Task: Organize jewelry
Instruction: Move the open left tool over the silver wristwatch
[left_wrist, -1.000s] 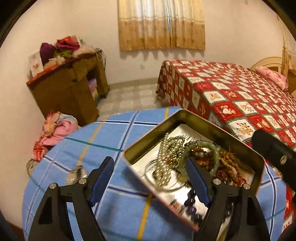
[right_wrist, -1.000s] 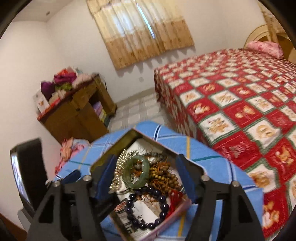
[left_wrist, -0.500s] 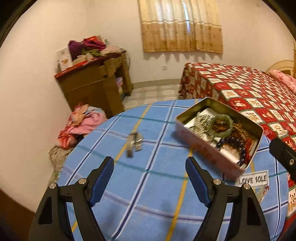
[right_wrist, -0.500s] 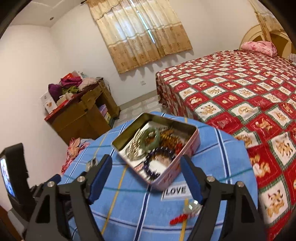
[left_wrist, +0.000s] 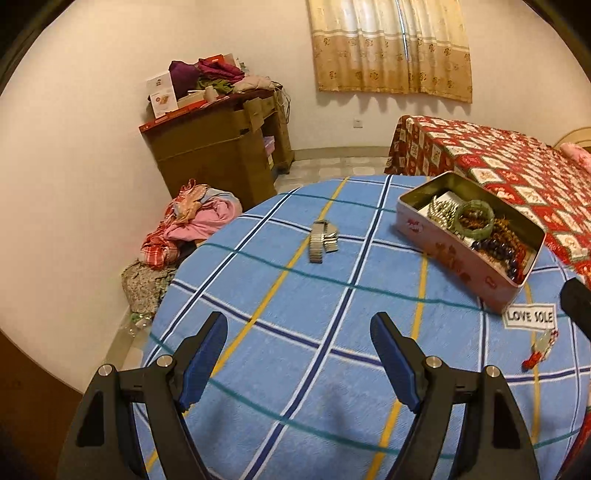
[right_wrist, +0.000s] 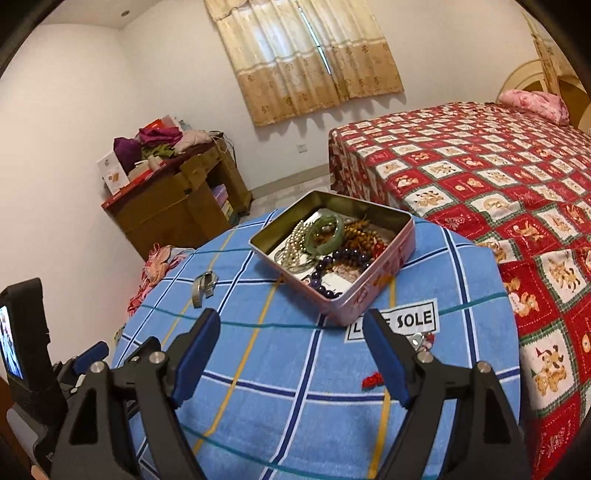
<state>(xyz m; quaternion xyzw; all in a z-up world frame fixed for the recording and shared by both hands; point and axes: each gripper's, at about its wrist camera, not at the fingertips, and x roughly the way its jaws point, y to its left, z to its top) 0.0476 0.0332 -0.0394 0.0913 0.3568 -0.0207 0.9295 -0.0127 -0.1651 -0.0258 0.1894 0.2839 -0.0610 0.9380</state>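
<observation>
A pink tin box (left_wrist: 458, 254) (right_wrist: 373, 288) stands open on the round table's blue plaid cloth (left_wrist: 295, 332) (right_wrist: 288, 369). It holds a green bangle (left_wrist: 474, 216) (right_wrist: 327, 232), pearl strands (right_wrist: 295, 240), brown beads and dark purple beads (right_wrist: 340, 258). A silver metal watch band (left_wrist: 323, 236) (right_wrist: 202, 284) lies on the cloth left of the tin. A small red and silver ornament (left_wrist: 541, 349) (right_wrist: 373, 380) lies near the "LOVE SOLE" label (left_wrist: 530, 315). My left gripper (left_wrist: 299, 347) and right gripper (right_wrist: 291, 343) are open and empty, held above the near cloth.
A bed with a red patterned quilt (right_wrist: 498, 177) stands right of the table. A brown cabinet piled with clothes (left_wrist: 218, 147) and a heap of clothes on the floor (left_wrist: 188, 225) are at the left. The left gripper's body with a small screen (right_wrist: 22, 343) shows at far left.
Both grippers have pulled back and up from over the tin; it now lies farther away, and the watch band, label and ornament have come into view.
</observation>
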